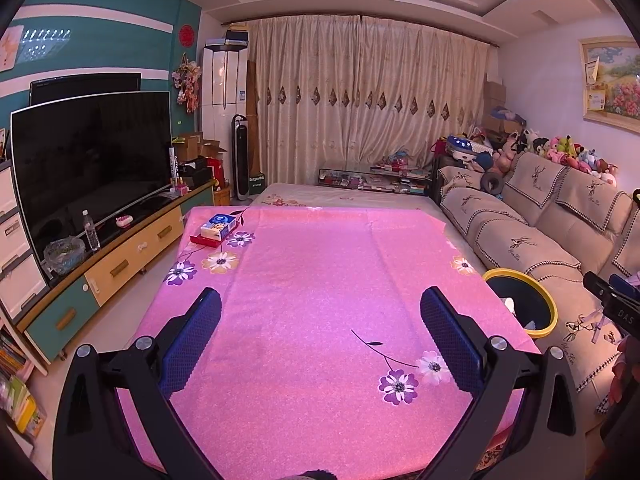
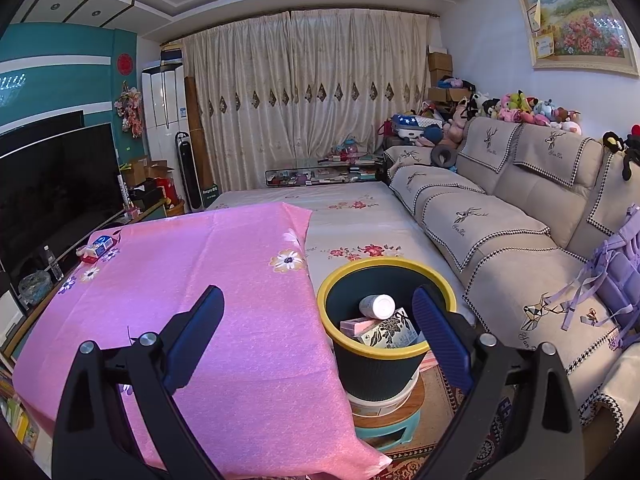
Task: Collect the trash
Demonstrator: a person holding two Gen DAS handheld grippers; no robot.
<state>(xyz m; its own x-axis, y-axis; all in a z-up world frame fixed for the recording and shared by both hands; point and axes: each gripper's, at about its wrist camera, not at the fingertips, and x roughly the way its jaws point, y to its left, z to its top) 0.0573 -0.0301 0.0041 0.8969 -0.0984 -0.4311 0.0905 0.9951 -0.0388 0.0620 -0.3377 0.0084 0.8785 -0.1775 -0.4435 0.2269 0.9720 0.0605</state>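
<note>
A dark bin with a yellow rim [image 2: 386, 266] [image 1: 550, 304] stands on stacked stools at the right edge of the pink flowered table [image 1: 320, 280] [image 2: 224, 280]. Inside it lie a white bottle [image 2: 377, 306], a pink box [image 2: 356, 325] and a black-and-white patterned box [image 2: 390, 332]. My right gripper [image 2: 318, 306] hangs open above the table edge and the bin, holding nothing. Over the near half of the table my left gripper [image 1: 320, 308] is open and empty. The right gripper's body [image 1: 614, 300] shows at the far right of the left wrist view.
A blue tissue pack on a red box [image 1: 218, 229] [image 2: 98, 249] sits at the table's far left corner. A TV [image 1: 92, 160] on a low cabinet, with a water bottle [image 1: 91, 230], runs along the left. A beige sofa [image 2: 520, 220] lines the right. A patterned rug [image 2: 472, 452] covers the floor.
</note>
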